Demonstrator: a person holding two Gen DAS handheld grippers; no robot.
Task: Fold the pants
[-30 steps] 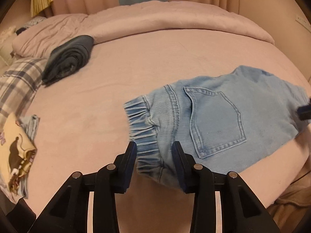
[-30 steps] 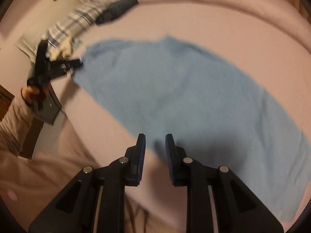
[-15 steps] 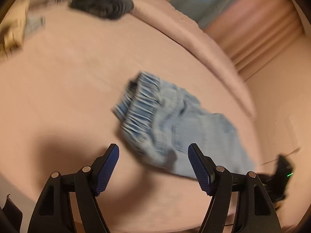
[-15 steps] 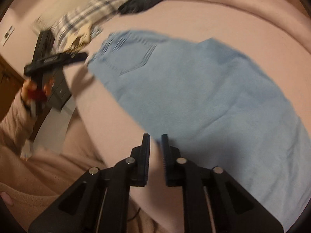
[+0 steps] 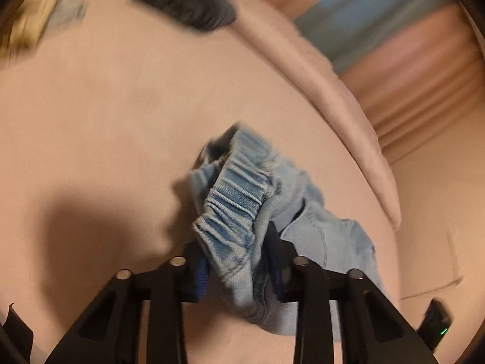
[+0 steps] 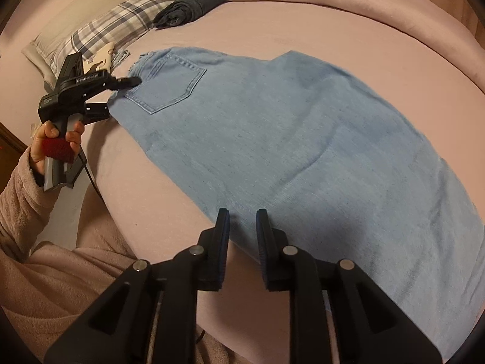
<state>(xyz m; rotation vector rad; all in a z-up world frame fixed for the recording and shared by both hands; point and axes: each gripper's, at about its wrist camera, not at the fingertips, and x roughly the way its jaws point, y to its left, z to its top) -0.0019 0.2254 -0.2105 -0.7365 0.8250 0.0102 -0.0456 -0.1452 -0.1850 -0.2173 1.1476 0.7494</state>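
Light blue denim pants lie flat on the pink bed, back pocket up, elastic waistband at the left end. My left gripper has that waistband bunched between its blue pads. Its jaws are closing on the cloth, and the band rises off the sheet. In the right wrist view the left gripper bites the waist corner, held by a hand. My right gripper hovers over the pants' near edge. Its jaws are a narrow gap apart and opening slightly, with no cloth pinched between them.
A dark folded garment and a plaid pillow lie at the bed's far left, with a printed cloth beside them. A rolled pink duvet runs along the far side. The person's fleece sleeve is at the near left edge.
The left gripper rolled, opened wide, then closed around the waistband, which now stands bunched and lifted. The right gripper drew nearer to the pants' near edge.
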